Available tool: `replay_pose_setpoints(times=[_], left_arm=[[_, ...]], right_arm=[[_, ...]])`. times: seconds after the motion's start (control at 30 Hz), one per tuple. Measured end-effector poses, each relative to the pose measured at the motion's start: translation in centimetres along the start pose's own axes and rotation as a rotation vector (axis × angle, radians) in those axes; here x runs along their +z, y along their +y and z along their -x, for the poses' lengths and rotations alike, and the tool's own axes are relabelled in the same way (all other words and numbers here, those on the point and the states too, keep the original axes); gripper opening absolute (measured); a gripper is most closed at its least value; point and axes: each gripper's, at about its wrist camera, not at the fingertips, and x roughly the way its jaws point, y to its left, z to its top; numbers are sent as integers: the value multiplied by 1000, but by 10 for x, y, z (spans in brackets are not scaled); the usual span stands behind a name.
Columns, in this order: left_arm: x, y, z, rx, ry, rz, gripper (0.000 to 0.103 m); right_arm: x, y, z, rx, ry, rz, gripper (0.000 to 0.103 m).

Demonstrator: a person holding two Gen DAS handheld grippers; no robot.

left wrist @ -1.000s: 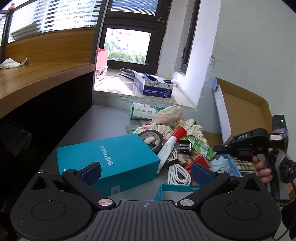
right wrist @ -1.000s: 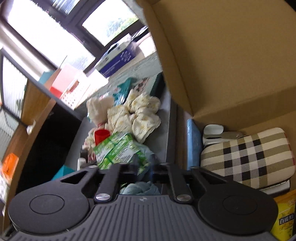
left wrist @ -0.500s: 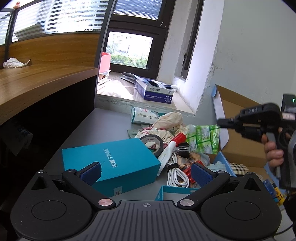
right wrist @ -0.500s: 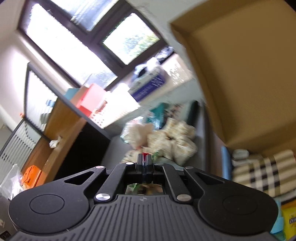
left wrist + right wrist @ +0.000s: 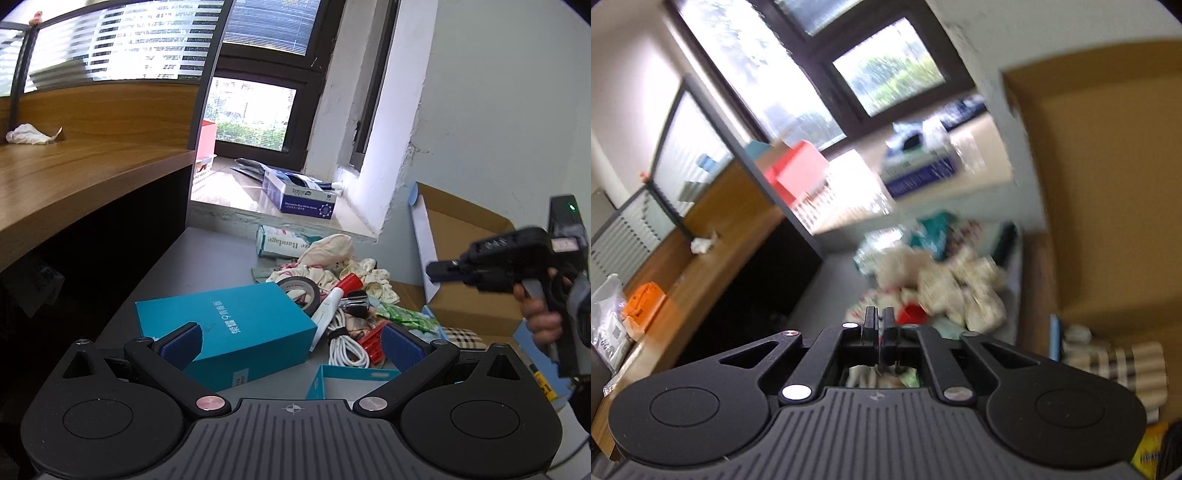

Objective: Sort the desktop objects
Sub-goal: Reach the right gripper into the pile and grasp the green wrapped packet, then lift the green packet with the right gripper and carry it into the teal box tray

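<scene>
Left wrist view: the left gripper [image 5: 291, 341] stands wide open and empty over the desk [image 5: 177, 280], with a teal box [image 5: 225, 328] at eleven o'clock and white cable [image 5: 345, 341] at one. Farther off at three o'clock, the right gripper [image 5: 434, 270] hangs above the cardboard box [image 5: 469, 236], its jaws nearly together, just opening, nothing between them.

A teal box [image 5: 225, 325] with pale lettering lies on the grey desk [image 5: 207, 258], beside a black tape roll [image 5: 299, 291] and a coiled white cable [image 5: 345, 341]. The tube [image 5: 332, 306] is white with a red cap. A green packet [image 5: 406, 315] lies near a beige, black-and-white checked pouch [image 5: 463, 338] — the carton [image 5: 469, 236] behind it is brown, and the box on the sill [image 5: 303, 194] is dark blue and white. The left gripper's pads [image 5: 400, 349] are blue — its arms black.
</scene>
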Motion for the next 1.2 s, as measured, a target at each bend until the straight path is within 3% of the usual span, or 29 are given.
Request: replay_pose_setpoints(times=[0.03,0.07,0.13,0.17,0.2,0.3,0.47,0.63,0.7,0.73,0.87,1.0,1.2], left_arm=[[0,0,-1,-1,3,2,103],[0,-1,-2,-5,7,4,103],[0,-4,-3,-19,11,3,103],[0,-5,-3,-26,12,1,103],[0,-8,-3,-30,10,-6,103],[-1,-14,-4,-31,8,-31,103],[-2,-14,-5,-13,20,-39,103],[-1,-13,-8,3,27,-32,103],[-1,-14,-8,3,29,-35,103],[-1,-15,-8,4,30,-38,103],[-1,-16,-9,7,36,-44,103],[-2,-17,-7,8,35,-41,103],[-3,-15,-2,3,26,-26,103]], right_arm=[[-4,-4,2,-5,10,-8,19],[-9,-8,4,-10,20,-16,40],[-15,-18,11,-22,9,-67,58],[-17,-25,13,-24,9,-103,58],[-19,-32,14,-23,14,-142,57],[-27,-52,11,-30,39,-228,41],[-39,-76,-3,-63,45,-316,40],[-43,-95,-22,-31,43,-396,40],[-44,-100,-30,-12,47,-416,30],[-45,-102,-35,-3,49,-425,20],[-46,-109,-47,45,53,-469,14],[-43,-104,-45,85,17,-472,6],[-28,-72,-32,109,-30,-387,4]])
